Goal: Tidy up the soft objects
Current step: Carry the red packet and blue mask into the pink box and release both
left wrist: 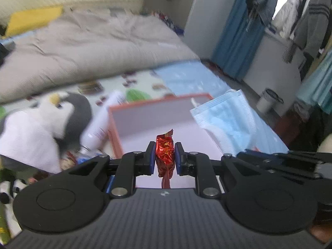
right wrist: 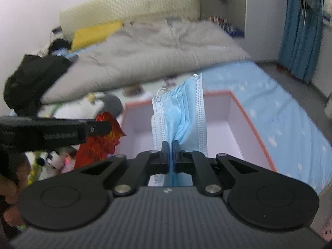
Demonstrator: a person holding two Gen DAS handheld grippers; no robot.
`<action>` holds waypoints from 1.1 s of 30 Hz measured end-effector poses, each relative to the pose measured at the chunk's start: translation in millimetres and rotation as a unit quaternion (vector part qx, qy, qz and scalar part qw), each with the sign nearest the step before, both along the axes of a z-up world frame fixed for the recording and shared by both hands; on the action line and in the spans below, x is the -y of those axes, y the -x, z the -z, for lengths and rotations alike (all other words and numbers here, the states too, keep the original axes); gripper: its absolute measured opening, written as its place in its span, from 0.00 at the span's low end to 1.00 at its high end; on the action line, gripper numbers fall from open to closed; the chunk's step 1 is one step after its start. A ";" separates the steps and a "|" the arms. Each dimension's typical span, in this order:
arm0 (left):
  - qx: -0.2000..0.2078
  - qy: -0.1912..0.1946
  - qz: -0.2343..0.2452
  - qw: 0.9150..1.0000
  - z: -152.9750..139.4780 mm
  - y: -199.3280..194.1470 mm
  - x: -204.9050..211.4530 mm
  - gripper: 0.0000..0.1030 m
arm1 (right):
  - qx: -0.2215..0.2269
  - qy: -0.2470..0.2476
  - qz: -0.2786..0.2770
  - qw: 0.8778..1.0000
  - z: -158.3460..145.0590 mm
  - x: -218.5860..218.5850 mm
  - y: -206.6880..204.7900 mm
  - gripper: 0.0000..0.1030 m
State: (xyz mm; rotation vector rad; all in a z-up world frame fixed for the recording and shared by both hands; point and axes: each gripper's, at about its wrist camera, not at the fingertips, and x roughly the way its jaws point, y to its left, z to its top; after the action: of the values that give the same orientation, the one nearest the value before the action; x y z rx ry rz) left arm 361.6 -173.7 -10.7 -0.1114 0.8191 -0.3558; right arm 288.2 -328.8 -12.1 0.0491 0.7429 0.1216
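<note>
Two handheld grippers over a bed w/ an open orange-rimmed box (left wrist: 116,124). Left gripper (left wrist: 165,158) is clamped on a crinkled red foil wrapper (left wrist: 165,151), held above the box's near edge. Right gripper (right wrist: 170,155) is pinched closed on a blue surgical mask (right wrist: 182,112), which stands up over the box interior. Left of the box: a penguin plush (left wrist: 51,114) & a white bottle (left wrist: 99,124) on the patterned sheet. Grey duvet (left wrist: 93,47) behind.
</note>
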 end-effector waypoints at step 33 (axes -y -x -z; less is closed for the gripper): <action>0.051 -0.044 0.001 0.998 -13.7 44.3 -37.1 0.40 | 0.046 -0.027 0.016 0.998 18.7 12.9 37.5 0.39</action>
State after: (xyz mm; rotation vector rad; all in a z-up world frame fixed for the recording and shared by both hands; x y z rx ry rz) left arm 317.3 -136.6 3.0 -0.0102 0.7334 -0.3246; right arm 250.7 -341.6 -30.8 0.1074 0.6472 0.1120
